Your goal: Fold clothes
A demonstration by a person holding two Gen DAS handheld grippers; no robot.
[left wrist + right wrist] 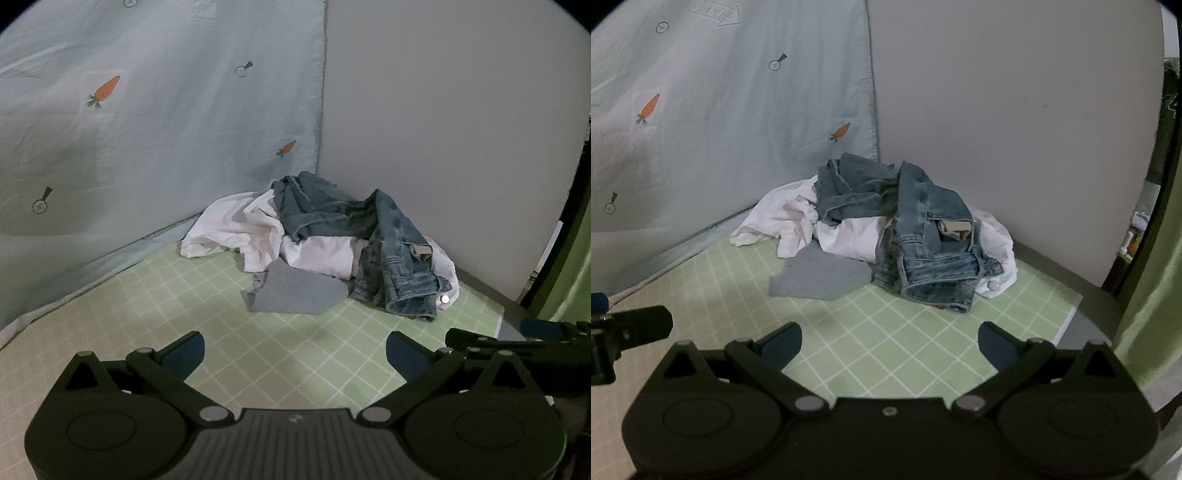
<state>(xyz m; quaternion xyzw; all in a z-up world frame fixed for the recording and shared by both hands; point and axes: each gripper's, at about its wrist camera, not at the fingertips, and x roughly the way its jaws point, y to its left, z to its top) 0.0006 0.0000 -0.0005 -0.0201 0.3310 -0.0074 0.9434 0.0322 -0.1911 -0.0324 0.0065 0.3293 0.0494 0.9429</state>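
Both black two-finger claws (295,354) (889,345) spread apart and empty at bottom centre, facing the crumpled heap of blue denim jeans (923,236), white cloth (783,221) and flat grey garment (820,277) mid-frame on the green checked mat (886,343), neither claw clearly nearer.

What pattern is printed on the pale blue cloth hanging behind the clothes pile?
Small orange carrots and dark magnifying glasses dot the pale blue hanging cloth, clearest in the left wrist view.
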